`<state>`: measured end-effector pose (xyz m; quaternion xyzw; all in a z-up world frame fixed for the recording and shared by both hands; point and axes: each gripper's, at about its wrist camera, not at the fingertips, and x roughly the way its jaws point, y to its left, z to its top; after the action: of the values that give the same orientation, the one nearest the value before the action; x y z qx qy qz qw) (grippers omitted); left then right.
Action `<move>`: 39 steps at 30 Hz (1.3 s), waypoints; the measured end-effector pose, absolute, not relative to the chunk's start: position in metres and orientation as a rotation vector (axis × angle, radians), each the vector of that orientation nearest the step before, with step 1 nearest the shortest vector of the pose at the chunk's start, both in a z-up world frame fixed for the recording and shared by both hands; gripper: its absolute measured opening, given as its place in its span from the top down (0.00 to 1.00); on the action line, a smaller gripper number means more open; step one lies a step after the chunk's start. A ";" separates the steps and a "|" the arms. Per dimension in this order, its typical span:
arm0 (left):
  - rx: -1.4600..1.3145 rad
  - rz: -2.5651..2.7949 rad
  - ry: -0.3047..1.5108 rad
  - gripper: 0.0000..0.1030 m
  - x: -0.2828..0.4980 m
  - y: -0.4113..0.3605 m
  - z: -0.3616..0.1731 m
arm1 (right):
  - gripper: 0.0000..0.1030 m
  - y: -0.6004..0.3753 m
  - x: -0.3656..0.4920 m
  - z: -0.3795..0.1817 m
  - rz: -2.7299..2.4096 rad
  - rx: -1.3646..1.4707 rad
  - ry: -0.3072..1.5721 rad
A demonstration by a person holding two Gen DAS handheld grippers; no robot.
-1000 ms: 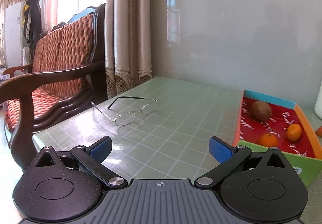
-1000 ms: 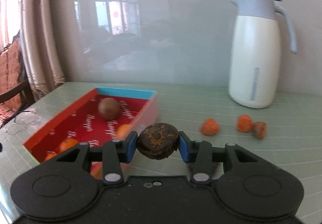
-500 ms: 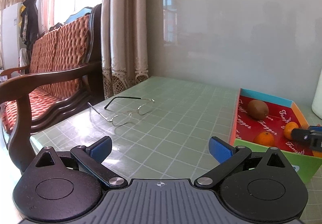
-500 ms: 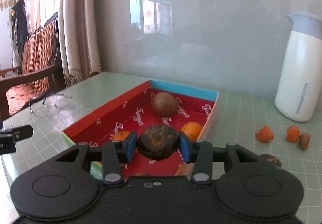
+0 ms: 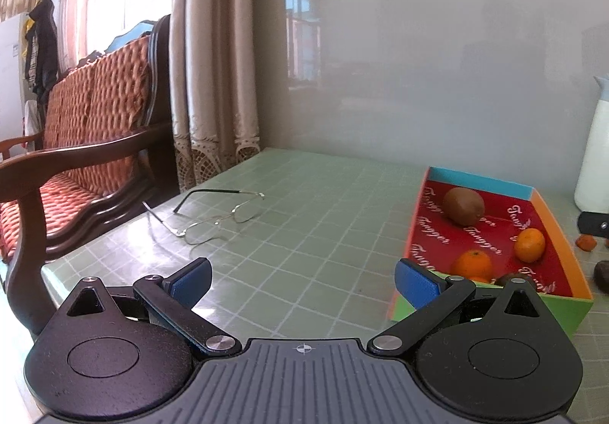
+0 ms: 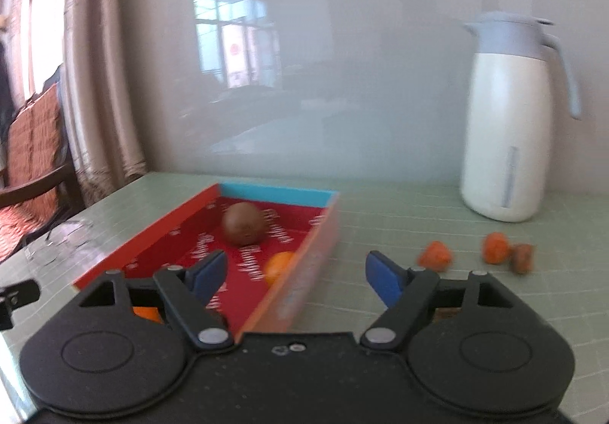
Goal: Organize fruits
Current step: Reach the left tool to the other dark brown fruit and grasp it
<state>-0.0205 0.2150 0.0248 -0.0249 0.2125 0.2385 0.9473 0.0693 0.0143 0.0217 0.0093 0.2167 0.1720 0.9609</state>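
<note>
A shallow tray (image 5: 479, 182) with a red floor holds a brown kiwi (image 5: 463, 206), two oranges (image 5: 472, 264) and a dark round fruit (image 5: 517, 281) near its front wall. My left gripper (image 5: 302, 283) is open and empty over the table, left of the tray. In the right wrist view my right gripper (image 6: 297, 277) hangs over the tray's (image 6: 278, 192) near right wall, its jaws opening with nothing between them. That view shows the kiwi (image 6: 243, 228) and an orange (image 6: 279, 268), while the dark fruit is hidden.
Right of the tray lie small orange fruits (image 6: 436, 256) (image 6: 495, 248) and a brownish one (image 6: 521, 258), with another dark fruit (image 5: 603, 273) nearer. A white thermos jug (image 6: 506, 134) stands at the back right. Spectacles (image 5: 213, 214) lie at the left. A wooden armchair (image 5: 76, 165) stands beyond the table's left edge.
My right gripper has opened and let go of the dark round fruit, which now lies in the tray. It has drawn back to the right. The left gripper has stayed put.
</note>
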 end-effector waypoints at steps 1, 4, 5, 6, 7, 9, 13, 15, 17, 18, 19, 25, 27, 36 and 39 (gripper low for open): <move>-0.052 0.480 0.432 0.01 -0.019 0.213 0.025 | 0.23 0.008 0.071 0.022 0.334 0.029 0.442; -0.050 0.465 0.428 0.01 -0.017 0.205 0.027 | 0.23 -0.014 0.075 0.023 0.283 0.051 0.445; -0.049 0.460 0.428 0.01 -0.015 0.202 0.027 | 0.23 -0.021 0.076 0.024 0.264 0.058 0.446; -0.049 0.455 0.428 0.01 -0.014 0.200 0.028 | 0.23 -0.029 0.077 0.024 0.245 0.068 0.446; -0.047 0.447 0.427 0.01 -0.013 0.196 0.028 | 0.23 -0.036 0.077 0.025 0.229 0.080 0.445; -0.045 0.433 0.423 0.01 -0.011 0.189 0.030 | 0.23 -0.052 0.079 0.026 0.190 0.099 0.443; -0.031 0.395 0.421 0.01 -0.004 0.168 0.031 | 0.22 -0.082 0.080 0.028 0.123 0.132 0.433; -0.023 0.372 0.420 0.01 0.001 0.157 0.031 | 0.22 -0.096 0.079 0.029 0.096 0.142 0.429; -0.013 0.349 0.417 0.01 0.005 0.144 0.032 | 0.22 -0.109 0.078 0.029 0.072 0.143 0.426; -0.009 0.335 0.415 0.01 0.008 0.137 0.033 | 0.22 -0.114 0.077 0.029 0.064 0.143 0.426; -0.004 0.320 0.415 0.01 0.010 0.129 0.033 | 0.22 -0.119 0.076 0.029 0.056 0.142 0.425; 0.044 0.242 0.402 0.01 0.022 0.086 0.036 | 0.22 -0.154 0.072 0.030 0.003 0.143 0.421; 0.052 0.217 0.401 0.01 0.026 0.072 0.037 | 0.22 -0.166 0.069 0.031 -0.016 0.150 0.417; 0.090 0.084 0.392 0.01 0.043 0.012 0.033 | 0.22 -0.222 0.058 0.034 -0.108 0.183 0.395; 0.116 0.030 0.372 0.01 0.046 -0.012 0.032 | 0.22 -0.244 0.053 0.032 -0.149 0.190 0.394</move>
<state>0.0463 -0.0116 0.0316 0.0574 0.1850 0.0149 0.9810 0.0535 -0.2442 0.0322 0.0940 0.1954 -0.0738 0.9734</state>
